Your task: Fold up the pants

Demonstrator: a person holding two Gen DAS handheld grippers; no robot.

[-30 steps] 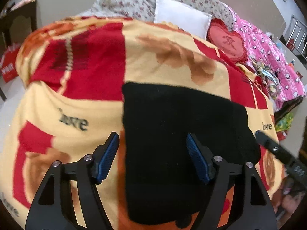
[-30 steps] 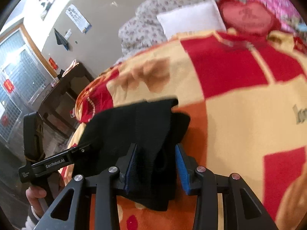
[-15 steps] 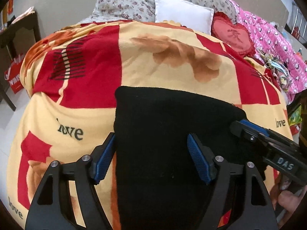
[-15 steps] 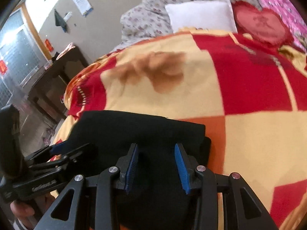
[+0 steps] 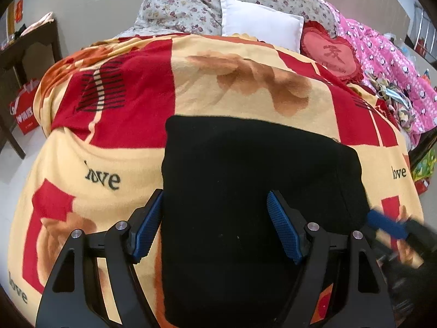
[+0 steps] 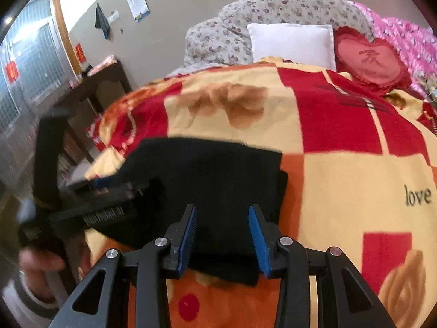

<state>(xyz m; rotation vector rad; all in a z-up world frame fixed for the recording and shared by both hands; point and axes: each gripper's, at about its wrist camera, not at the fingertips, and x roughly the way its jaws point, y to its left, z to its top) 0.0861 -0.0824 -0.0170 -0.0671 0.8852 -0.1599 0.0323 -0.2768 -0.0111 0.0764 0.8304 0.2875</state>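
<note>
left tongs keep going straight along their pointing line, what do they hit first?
Most likely the folded black pants: the left tongs point down at them, open, with the cloth filling the gap between the pads. The blanket lies beneath. Exact depth is unclear.

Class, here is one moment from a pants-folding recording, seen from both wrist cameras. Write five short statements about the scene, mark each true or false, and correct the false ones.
1. The black pants lie as a folded block on a red and yellow blanket. True.
2. The white pillow lies on top of the pants. False: it sits at the far end of the bed, apart from them.
3. The left gripper has its jaws apart, clamping nothing. True.
4. The heart-shaped cushion is blue. False: it is red.
5. The right gripper holds a pants leg lifted in the air. False: its jaws stand apart over pants that lie flat.
</note>
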